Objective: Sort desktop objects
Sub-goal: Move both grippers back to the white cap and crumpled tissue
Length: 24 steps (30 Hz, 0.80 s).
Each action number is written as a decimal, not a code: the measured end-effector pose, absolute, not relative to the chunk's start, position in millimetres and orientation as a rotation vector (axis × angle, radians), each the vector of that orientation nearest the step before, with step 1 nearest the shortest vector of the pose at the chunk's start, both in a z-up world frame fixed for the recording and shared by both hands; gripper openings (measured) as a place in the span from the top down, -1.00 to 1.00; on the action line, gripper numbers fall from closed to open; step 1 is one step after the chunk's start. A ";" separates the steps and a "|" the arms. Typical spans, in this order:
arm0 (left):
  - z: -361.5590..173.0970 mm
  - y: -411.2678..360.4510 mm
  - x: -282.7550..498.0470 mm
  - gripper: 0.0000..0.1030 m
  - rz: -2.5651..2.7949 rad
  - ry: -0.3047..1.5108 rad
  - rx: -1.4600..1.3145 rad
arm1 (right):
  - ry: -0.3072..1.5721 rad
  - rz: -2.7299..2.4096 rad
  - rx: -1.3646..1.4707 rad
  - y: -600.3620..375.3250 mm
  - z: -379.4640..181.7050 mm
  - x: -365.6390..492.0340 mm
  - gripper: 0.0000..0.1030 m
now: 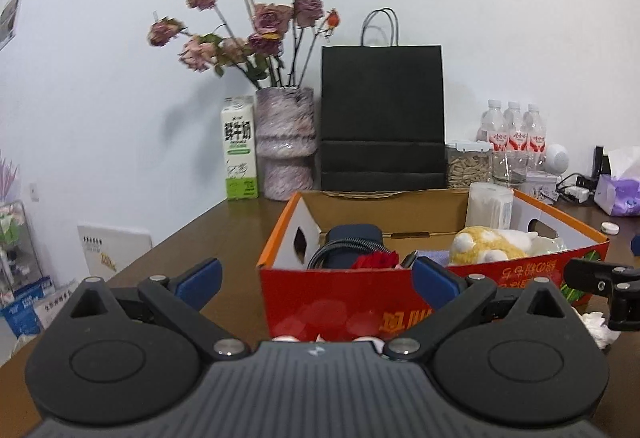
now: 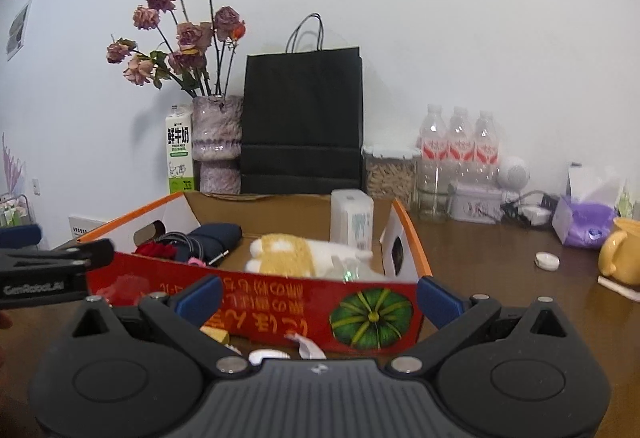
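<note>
Brown desk carries a red cardboard box right in front of you, already holding a folded umbrella, a plush toy and a white canister. Both the left gripper and right gripper hover with jaws wide and empty. Loose items remain outside: a yellow mug, a small white cap and a crumpled tissue. Pick one, approach low, and centre it between the pads before closing.
</note>
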<state>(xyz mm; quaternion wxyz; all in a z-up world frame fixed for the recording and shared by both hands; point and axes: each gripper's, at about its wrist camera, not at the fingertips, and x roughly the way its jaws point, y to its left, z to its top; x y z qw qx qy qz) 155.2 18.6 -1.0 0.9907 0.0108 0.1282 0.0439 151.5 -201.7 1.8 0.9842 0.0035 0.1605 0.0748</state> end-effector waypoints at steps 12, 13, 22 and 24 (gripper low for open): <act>-13.6 37.1 136.1 -1.00 0.035 0.496 0.070 | 0.441 0.192 -0.008 -199.8 -4.8 122.4 -1.00; -16.0 37.2 135.2 -1.00 0.031 0.508 0.074 | 0.457 0.192 -0.009 -199.4 -6.2 121.2 -1.00; -30.0 35.8 134.7 -0.99 -0.011 0.592 0.066 | 0.552 0.183 -0.031 -199.8 -18.5 114.8 -1.00; -32.3 35.2 137.2 -0.87 -0.027 0.611 0.056 | 0.563 0.184 -0.030 -200.9 -20.8 113.7 -1.00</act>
